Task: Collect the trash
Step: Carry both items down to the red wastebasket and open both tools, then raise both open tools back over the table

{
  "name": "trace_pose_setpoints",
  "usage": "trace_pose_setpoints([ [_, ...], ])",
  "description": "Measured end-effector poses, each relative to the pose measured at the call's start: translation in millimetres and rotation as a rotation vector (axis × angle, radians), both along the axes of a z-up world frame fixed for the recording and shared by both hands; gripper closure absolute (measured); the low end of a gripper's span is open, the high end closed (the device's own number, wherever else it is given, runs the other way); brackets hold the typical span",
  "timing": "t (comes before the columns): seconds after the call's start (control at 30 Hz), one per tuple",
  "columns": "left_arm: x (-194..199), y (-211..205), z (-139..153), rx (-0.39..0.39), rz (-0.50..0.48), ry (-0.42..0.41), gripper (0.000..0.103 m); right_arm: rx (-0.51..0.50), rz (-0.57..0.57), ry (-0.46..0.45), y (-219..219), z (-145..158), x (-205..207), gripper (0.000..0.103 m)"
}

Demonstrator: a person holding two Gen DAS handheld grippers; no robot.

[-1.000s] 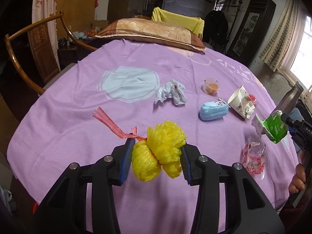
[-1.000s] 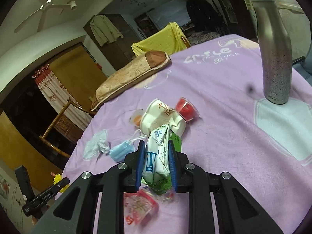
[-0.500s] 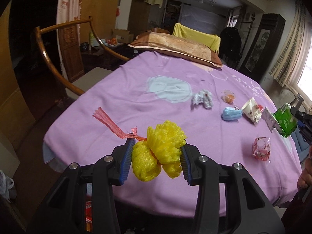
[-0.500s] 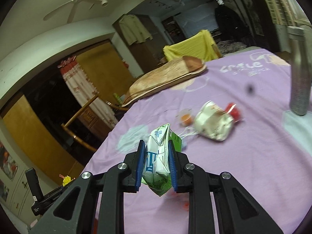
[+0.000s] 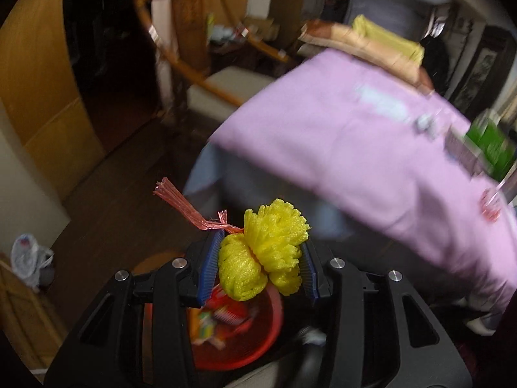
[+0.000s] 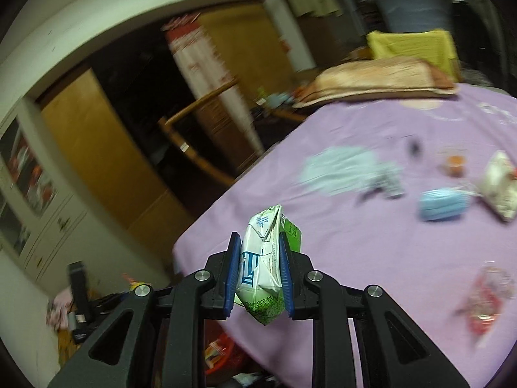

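Observation:
My left gripper is shut on a yellow foam fruit net with a red mesh strip trailing left. It hangs off the table, above a red bin on the floor that holds wrappers. My right gripper is shut on a crushed green and white carton, held over the near edge of the purple table. The carton also shows in the left wrist view. The red bin shows partly below the right gripper.
On the purple cloth lie a blue face mask, a crumpled tissue, a small orange cup, a crushed paper cup and a red-white wrapper. A wooden chair stands left of the table. A white plastic bag lies on the floor.
Both grippers have swung left and down off the table with their loads. The left one now hangs over the red bin; the right one has reached the table edge.

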State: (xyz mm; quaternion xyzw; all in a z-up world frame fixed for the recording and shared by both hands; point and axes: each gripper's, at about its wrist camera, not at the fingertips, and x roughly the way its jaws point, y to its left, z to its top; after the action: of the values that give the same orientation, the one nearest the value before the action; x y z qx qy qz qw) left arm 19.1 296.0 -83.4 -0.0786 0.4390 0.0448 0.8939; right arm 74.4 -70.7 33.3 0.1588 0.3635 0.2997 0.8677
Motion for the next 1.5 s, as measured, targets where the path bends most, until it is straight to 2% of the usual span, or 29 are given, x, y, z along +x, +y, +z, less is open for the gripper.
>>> trace_pose_setpoints([
  [0.07,-5.6,11.0,-16.6,-0.003,-0.001,0.065,0.044,-0.01,0.063,0.017,28.3,-0.5,-5.1,0.08],
  [0.1,-10.7,17.6,-26.0,0.001,0.006,0.1,0.029,-0.018,0.099,0.027,45.2,-1.8,-9.0,0.08],
  [0.13,-14.3,21.1,-29.7,0.01,0.012,0.108,0.02,-0.027,0.122,0.032,57.5,-2.7,-9.8,0.08],
  [0.23,-27.4,33.4,-31.9,0.065,0.045,0.091,0.012,-0.071,0.204,0.048,102.2,-7.6,-19.6,0.08],
  [0.43,-43.4,70.1,-16.9,0.103,0.169,0.002,0.007,-0.154,0.352,0.099,178.7,-25.5,-39.0,0.08],
  [0.6,-47.9,105.1,-20.7,0.134,0.276,-0.006,0.007,-0.205,0.482,0.165,234.6,-46.8,-49.9,0.078],
  [0.63,-48.2,107.9,-21.8,0.126,0.284,-0.005,0.007,-0.211,0.502,0.18,239.7,-50.5,-49.9,0.072],
  [0.67,-49.4,112.3,-23.0,0.115,0.29,-0.003,0.007,-0.215,0.521,0.192,245.6,-53.0,-51.2,0.061],
  [0.7,-50.0,115.0,-24.3,0.109,0.294,-0.002,0.007,-0.221,0.532,0.193,250.8,-54.2,-53.5,0.059],
  [0.9,-47.9,119.7,-27.2,0.094,0.309,0.006,0.007,-0.239,0.505,0.168,243.9,-52.2,-51.3,0.058],
  [0.97,-43.5,112.5,-25.2,0.095,0.297,0.009,0.007,-0.235,0.477,0.166,231.0,-52.7,-46.2,0.053],
  [1.07,-40.1,98.7,-19.8,0.105,0.272,0.0,0.007,-0.228,0.436,0.147,217.1,-48.8,-42.8,0.052],
  [1.3,-28.7,45.6,8.4,0.148,0.181,-0.045,0.007,-0.174,0.349,0.095,163.9,-31.8,-45.0,0.047],
  [1.5,-20.3,-14.7,37.1,0.205,0.095,-0.094,0.007,-0.104,0.255,0.046,97.2,-18.1,-55.8,0.046],
])
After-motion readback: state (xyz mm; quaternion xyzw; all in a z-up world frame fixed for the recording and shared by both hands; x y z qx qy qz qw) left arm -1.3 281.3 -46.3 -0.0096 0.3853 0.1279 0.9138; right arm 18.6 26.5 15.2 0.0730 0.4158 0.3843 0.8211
